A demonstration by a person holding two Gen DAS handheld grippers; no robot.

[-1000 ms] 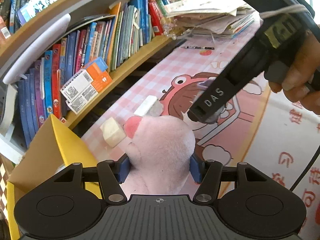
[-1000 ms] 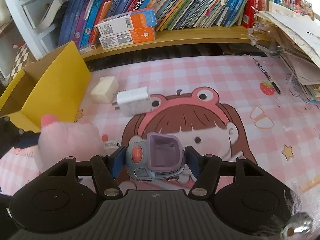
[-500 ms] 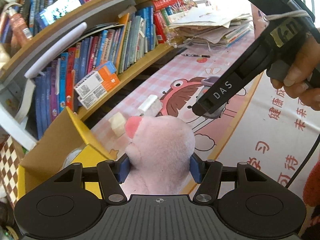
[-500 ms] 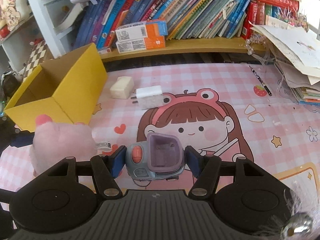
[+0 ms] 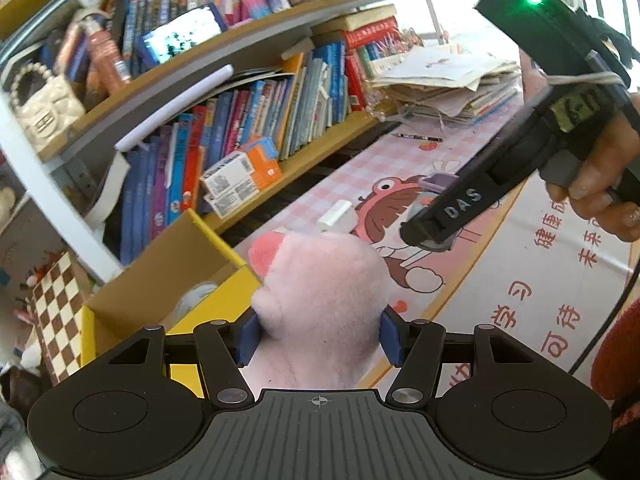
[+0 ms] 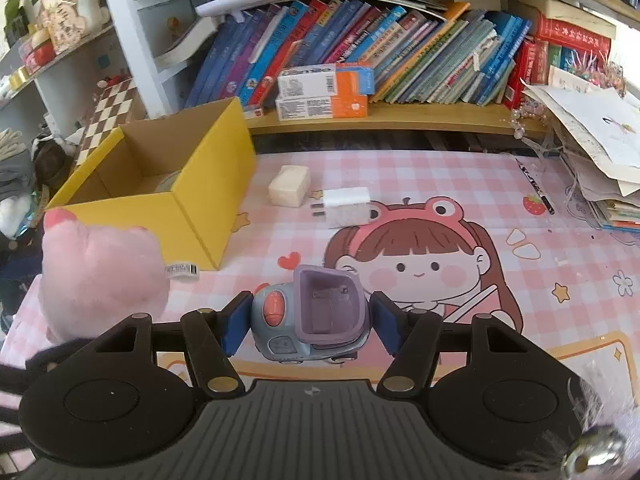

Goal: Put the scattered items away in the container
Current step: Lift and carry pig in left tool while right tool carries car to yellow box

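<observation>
**mika_87:** Pink plush toy is pinched between both pads of the left tool, held up in the air just beside the near corner of the yellow box. Not over the opening yet, I'd say. How would you drop it?

**robo_dan:** Carry it up and across until the whole toy is above the opening, not the rim. It's soft and fat, so if it lands on that corner it'll probably hang there or flop back onto the worktop. Go low before spreading the pads.

**mika_87:** And the right tool? It's pressed onto the little grey-purple toy car, which looks lifted off the pink mat.

**robo_dan:** Keep it back for now so the two don't bump over the box. Something pale already lies inside, can't tell what, so aim for the bare floor part.

**mika_87:** The white charger and the cream block sit just beside the box.

**robo_dan:** Those come after.
</observation>
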